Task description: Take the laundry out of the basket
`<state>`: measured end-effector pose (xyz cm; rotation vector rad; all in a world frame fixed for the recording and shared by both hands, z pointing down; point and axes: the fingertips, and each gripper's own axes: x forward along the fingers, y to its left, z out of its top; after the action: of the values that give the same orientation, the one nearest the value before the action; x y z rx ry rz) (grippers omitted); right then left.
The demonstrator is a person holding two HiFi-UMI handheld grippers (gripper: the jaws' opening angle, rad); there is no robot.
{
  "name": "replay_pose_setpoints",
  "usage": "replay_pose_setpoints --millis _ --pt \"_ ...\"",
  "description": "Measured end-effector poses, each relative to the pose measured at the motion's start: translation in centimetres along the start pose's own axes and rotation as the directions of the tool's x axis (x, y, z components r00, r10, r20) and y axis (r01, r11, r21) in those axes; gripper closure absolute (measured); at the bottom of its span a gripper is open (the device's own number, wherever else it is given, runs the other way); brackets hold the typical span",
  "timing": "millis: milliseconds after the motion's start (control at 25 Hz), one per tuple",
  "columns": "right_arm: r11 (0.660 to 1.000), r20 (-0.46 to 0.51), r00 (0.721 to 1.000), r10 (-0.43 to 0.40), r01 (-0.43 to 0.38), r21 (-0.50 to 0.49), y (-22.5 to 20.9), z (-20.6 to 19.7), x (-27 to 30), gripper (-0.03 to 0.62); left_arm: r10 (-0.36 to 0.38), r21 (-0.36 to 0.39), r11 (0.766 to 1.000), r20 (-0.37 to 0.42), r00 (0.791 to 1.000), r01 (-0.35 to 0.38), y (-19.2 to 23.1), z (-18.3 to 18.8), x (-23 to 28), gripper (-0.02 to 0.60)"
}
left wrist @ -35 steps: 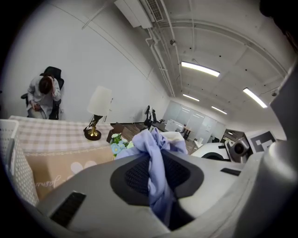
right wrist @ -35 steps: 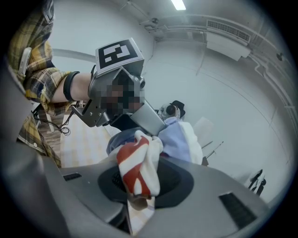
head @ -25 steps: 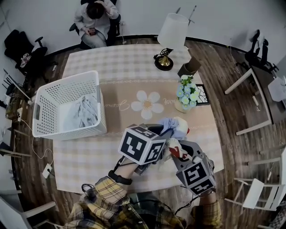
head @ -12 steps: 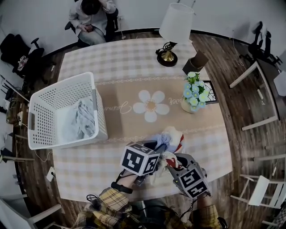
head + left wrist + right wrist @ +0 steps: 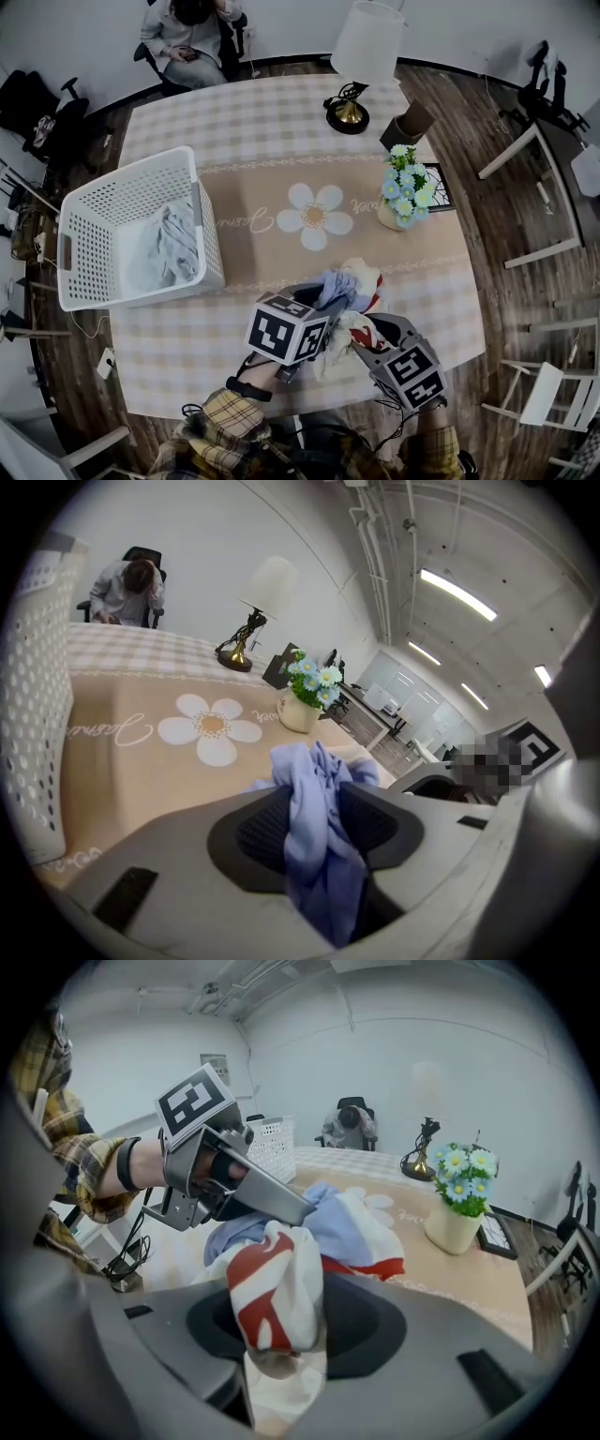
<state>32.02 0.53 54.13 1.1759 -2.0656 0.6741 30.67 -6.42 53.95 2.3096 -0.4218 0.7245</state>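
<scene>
Closest in, the person's plaid sleeves [image 5: 230,422] reach over the near edge of the table [image 5: 187,347], both hands angled downward with the marker cubes on top. The left gripper [image 5: 317,810] has just been opening its jaws. A blue garment [image 5: 314,780] lies bunched and slack between the pads, which do not appear to squeeze it. The right gripper [image 5: 281,1321], just beside it and tipped more steeply, has also just been opening. A red-and-white garment [image 5: 267,1288] droops between its jaws, leaning on one pad with a gap showing at the other. Both pieces belong to a small heap [image 5: 354,286] on the table just ahead of the grippers, so this load looks set down and released. The cloth is light, limp and soft. It will drape rather than hold a shape, and a fold could cling to a pad as the hands lift away. Well apart to the left, the white basket [image 5: 84,234] holds pale grey clothes [image 5: 164,248], so the task seems only partly done. Those are best pinched deep on a raised fold near the middle of the bundle, since a thin edge may slip out and the light basket may shift. Farther off stand a flower vase [image 5: 401,192] and a lamp [image 5: 366,47], and a seated person [image 5: 187,37] is beyond the table.
</scene>
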Motion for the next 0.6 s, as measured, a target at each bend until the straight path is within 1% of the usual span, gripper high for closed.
replay_pose_setpoints --millis 40,120,200,320,400,480,600 --pt "1.000 0.002 1.000 -0.007 0.007 -0.001 -0.1 0.2 -0.4 0.396 0.006 0.012 1.000 0.007 1.000 -0.006 0.0 0.3 -0.5 0.363" --pt "1.000 0.014 1.000 -0.026 0.026 0.001 -0.4 0.6 -1.3 0.358 0.018 0.042 0.999 0.024 1.000 -0.019 -0.1 1.0 -1.7 0.351" --pt "0.999 0.034 0.999 -0.040 0.040 0.006 -0.6 1.3 -2.6 0.355 0.022 0.065 0.998 0.051 0.998 -0.025 -0.3 1.8 -3.5 0.344" --pt "0.998 0.083 0.995 -0.057 0.055 0.028 -0.7 2.9 -4.8 0.353 -0.012 0.073 0.997 0.115 0.993 0.004 -1.6 3.4 -6.4 0.344" --pt "0.997 0.141 0.988 -0.058 0.050 0.059 -0.4 4.5 -6.1 0.350 -0.055 0.080 0.996 0.169 0.984 0.042 -3.0 4.6 -8.5 0.344" --pt "0.996 0.206 0.978 -0.042 0.026 0.081 0.6 6.5 -7.2 0.350 -0.093 0.096 0.993 0.230 0.969 0.072 -4.2 5.9 -10.8 0.344" --pt "0.998 0.294 0.956 -0.018 -0.002 0.069 2.8 9.5 -9.2 0.350 -0.132 0.127 0.987 0.306 0.943 0.097 -5.9 7.4 -14.7 0.345"
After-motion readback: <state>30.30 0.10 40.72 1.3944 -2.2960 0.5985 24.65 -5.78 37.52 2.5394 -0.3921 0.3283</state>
